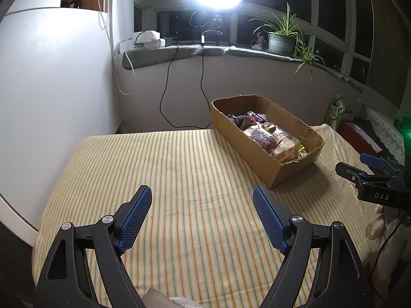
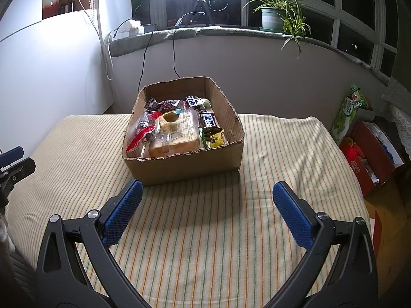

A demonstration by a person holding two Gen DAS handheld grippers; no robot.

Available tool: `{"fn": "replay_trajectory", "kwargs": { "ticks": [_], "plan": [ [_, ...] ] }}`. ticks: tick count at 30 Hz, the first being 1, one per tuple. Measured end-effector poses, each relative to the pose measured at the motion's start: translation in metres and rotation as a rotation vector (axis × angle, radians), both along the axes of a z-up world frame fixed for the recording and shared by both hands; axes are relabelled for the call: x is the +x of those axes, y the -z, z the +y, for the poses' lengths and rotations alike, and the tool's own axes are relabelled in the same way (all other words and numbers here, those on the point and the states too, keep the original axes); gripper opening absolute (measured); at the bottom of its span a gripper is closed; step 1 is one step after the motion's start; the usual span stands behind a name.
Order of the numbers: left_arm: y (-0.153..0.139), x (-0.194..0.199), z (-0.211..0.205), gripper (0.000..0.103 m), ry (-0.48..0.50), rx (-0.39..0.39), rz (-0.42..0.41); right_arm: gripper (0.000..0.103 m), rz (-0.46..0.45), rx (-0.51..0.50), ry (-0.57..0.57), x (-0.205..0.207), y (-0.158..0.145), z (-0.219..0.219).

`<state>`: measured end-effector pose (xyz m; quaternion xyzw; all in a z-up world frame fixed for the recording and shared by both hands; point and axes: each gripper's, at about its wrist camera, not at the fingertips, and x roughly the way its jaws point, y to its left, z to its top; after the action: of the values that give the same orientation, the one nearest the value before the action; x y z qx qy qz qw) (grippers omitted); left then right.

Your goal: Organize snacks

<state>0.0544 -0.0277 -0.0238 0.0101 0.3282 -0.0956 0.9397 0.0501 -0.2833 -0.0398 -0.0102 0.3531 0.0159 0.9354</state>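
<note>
An open cardboard box (image 2: pixel 185 164) stands on the striped cloth of the table (image 2: pixel 205 231), filled with snacks: a bag of bread (image 2: pixel 177 136), a clear pack with red print (image 2: pixel 142 131), a Snickers bar (image 2: pixel 209 122) and other wrappers. In the left wrist view the cardboard box (image 1: pixel 257 164) lies ahead to the right. My left gripper (image 1: pixel 203 205) hovers open over bare cloth, nothing between its blue pads. My right gripper (image 2: pixel 208 200) is open too, just in front of the box's near wall and holding nothing. Each gripper shows at the edge of the other's view.
A white cabinet (image 1: pixel 51 89) flanks the table on the left. Behind runs a windowsill (image 2: pixel 231 32) with a potted plant (image 2: pixel 276 15), a ring light and hanging cables. On the right, beyond the table edge, sit a red box (image 2: pixel 370 156) and a green packet (image 2: pixel 345 115).
</note>
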Motion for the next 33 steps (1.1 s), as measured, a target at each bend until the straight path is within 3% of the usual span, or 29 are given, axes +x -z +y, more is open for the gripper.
{"fn": "replay_trajectory", "kwargs": {
  "ticks": [33],
  "plan": [
    [0.0000, -0.0004, -0.0016, 0.081, 0.007, 0.003, 0.000, 0.103, 0.003, 0.001, -0.004, 0.0003, 0.0025, 0.0020]
  ]
}}
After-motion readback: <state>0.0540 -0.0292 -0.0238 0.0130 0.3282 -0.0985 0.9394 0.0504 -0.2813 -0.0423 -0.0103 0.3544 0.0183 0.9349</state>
